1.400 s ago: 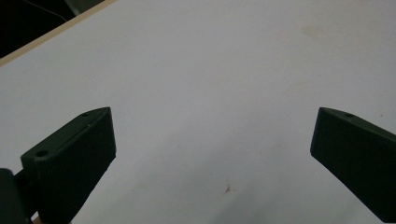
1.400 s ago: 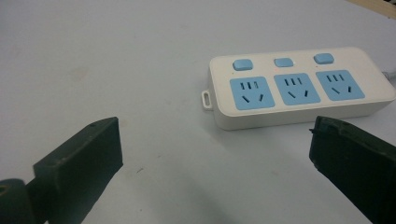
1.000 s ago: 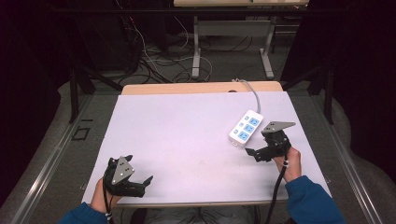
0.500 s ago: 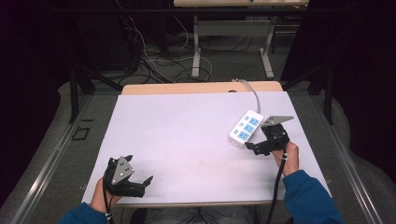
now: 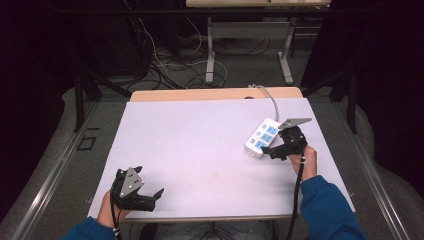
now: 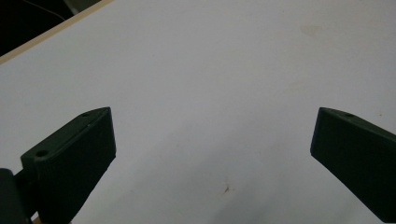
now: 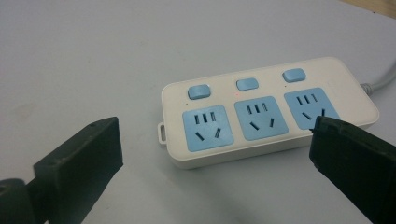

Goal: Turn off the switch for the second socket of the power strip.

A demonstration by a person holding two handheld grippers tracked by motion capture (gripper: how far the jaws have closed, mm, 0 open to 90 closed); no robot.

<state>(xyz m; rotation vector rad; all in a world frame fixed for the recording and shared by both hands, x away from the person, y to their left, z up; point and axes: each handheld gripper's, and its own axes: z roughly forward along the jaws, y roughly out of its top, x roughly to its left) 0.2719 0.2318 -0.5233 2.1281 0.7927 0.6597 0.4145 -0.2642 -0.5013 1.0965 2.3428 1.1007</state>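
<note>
Soft, even overhead light brightens the white table (image 5: 200, 145) without glare while the surrounding room falls into near black, and both gripper views render their close black jaws slightly blurred.

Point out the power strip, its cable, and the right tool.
power strip (image 7: 268, 116): right gripper view, on the middle blue socket.
cable (image 5: 272, 101): high view, on the grey cord leaving the strip's far end.
right tool (image 5: 265, 151): high view, midway between its fingertips.
</note>
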